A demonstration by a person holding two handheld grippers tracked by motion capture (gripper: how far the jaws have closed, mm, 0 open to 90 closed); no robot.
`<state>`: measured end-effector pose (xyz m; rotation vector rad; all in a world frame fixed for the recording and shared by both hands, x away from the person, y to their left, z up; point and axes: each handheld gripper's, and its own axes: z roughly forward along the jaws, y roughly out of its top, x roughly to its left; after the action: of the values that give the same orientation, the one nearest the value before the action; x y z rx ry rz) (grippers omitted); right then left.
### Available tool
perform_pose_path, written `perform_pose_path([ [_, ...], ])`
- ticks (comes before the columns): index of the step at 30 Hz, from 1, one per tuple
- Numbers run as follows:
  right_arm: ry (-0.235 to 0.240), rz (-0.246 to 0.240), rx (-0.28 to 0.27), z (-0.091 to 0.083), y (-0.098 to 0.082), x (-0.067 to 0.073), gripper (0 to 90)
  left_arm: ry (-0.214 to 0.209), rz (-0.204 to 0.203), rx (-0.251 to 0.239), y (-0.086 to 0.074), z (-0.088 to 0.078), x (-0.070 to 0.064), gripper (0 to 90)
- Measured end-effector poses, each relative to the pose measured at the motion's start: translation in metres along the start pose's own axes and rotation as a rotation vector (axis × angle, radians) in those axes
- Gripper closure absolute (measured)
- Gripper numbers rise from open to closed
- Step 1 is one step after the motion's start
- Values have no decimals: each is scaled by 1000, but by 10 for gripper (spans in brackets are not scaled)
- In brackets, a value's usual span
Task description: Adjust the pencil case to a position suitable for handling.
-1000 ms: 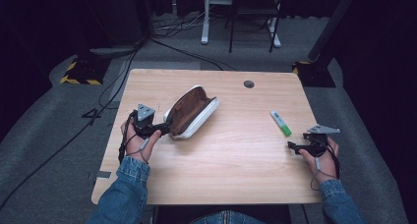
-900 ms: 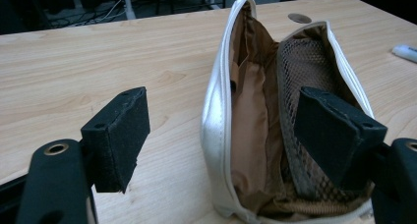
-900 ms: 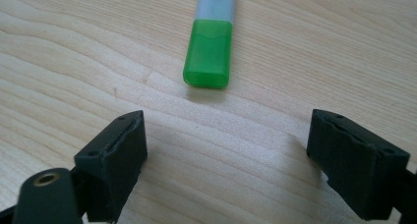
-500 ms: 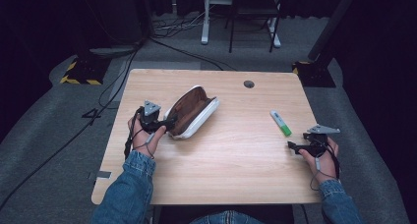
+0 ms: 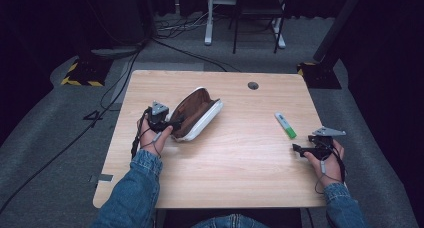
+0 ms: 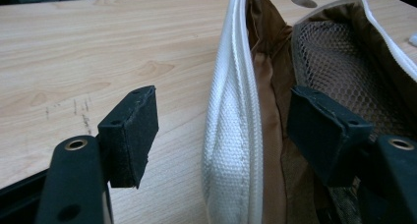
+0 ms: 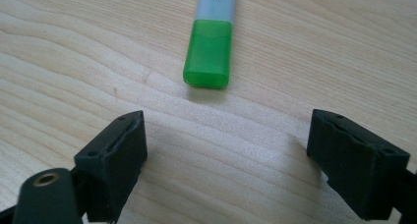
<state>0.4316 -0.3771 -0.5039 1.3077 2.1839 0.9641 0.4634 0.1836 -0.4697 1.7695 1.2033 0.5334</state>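
A white zip pouch with a brown lining lies open on the left half of the wooden table. My left gripper is at its near end, open. In the left gripper view the jaws straddle the pouch's white rim, one pad outside and one inside by the mesh pocket. Neither pad presses the fabric. A highlighter with a green cap lies on the right. My right gripper rests just short of it, open with bare wood between the jaws.
A round cable hole sits near the table's far edge. Beyond the table are desk and chair legs and cables on the grey floor. Bare wood lies between the pouch and the highlighter.
My left gripper has slid forward and to the right, so its jaws now straddle the pouch's near rim. The right gripper and highlighter have not moved.
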Motion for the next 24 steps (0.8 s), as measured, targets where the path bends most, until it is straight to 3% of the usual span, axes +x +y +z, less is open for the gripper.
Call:
perform_pose_path([
  [12,0,0,0,0,0,0,156,-9,13,80,-3,17,2,449],
  [16,0,0,1,0,0,0,155,-25,30,94,-3,17,5,564],
  [20,0,0,1,0,0,0,156,-51,-10,102,-3,17,8,639],
  [24,0,-1,0,0,0,0,156,-60,-18,110,-3,18,8,775],
])
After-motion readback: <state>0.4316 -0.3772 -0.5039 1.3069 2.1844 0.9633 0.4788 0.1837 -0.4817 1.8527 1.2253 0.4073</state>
